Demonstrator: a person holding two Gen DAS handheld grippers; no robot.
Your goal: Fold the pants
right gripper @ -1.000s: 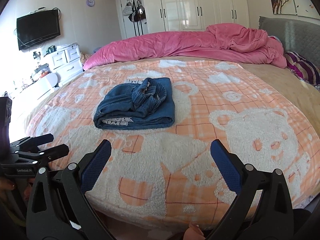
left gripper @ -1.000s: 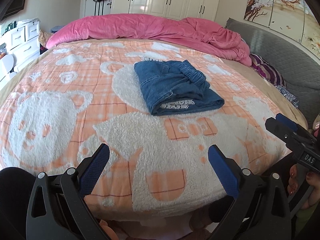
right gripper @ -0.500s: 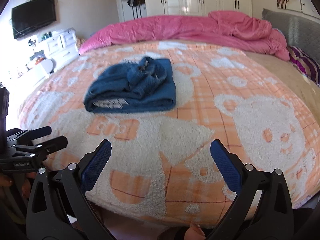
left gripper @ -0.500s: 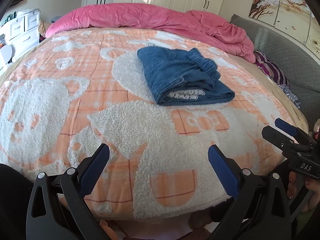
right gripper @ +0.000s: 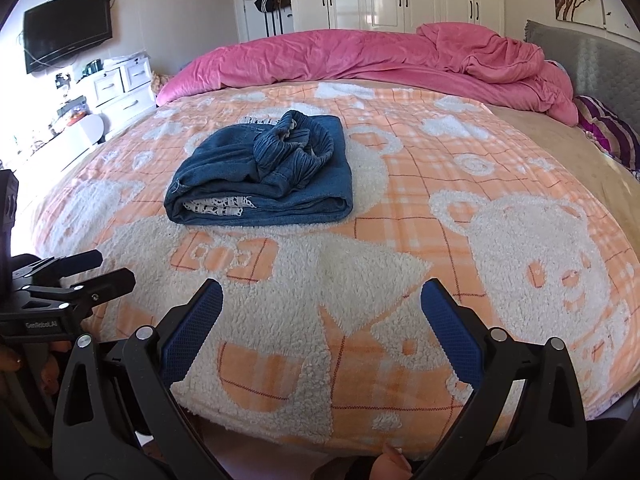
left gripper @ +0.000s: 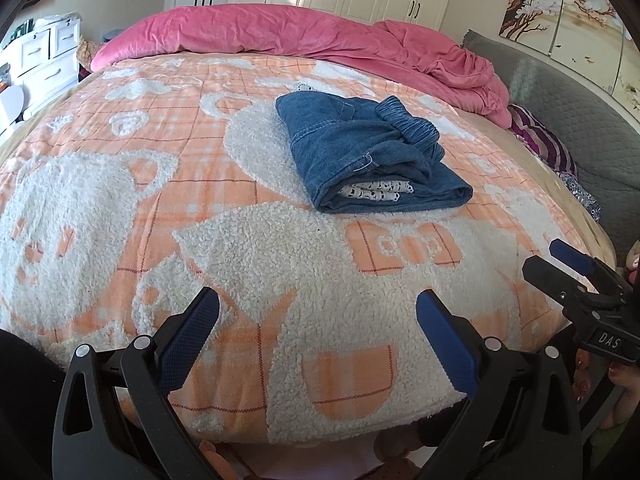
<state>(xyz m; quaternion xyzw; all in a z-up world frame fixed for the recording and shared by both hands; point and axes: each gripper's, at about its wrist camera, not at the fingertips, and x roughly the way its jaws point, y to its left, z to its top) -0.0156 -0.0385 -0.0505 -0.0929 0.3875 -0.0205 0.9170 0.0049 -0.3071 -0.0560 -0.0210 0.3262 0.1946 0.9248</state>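
The folded denim pants (left gripper: 368, 156) lie on the orange-and-white bear blanket (left gripper: 120, 208) covering the bed, above centre in both views and well apart from either claw: up and right of the left claw (left gripper: 318, 336), up and left of the right claw (right gripper: 322, 330). A tag reading "DAS" shows on the right claw's body at the right edge of the left view; "GenRobot.AI" is printed on the left claw's body at the left edge of the right view. Both claws are spread wide, holding and touching nothing.
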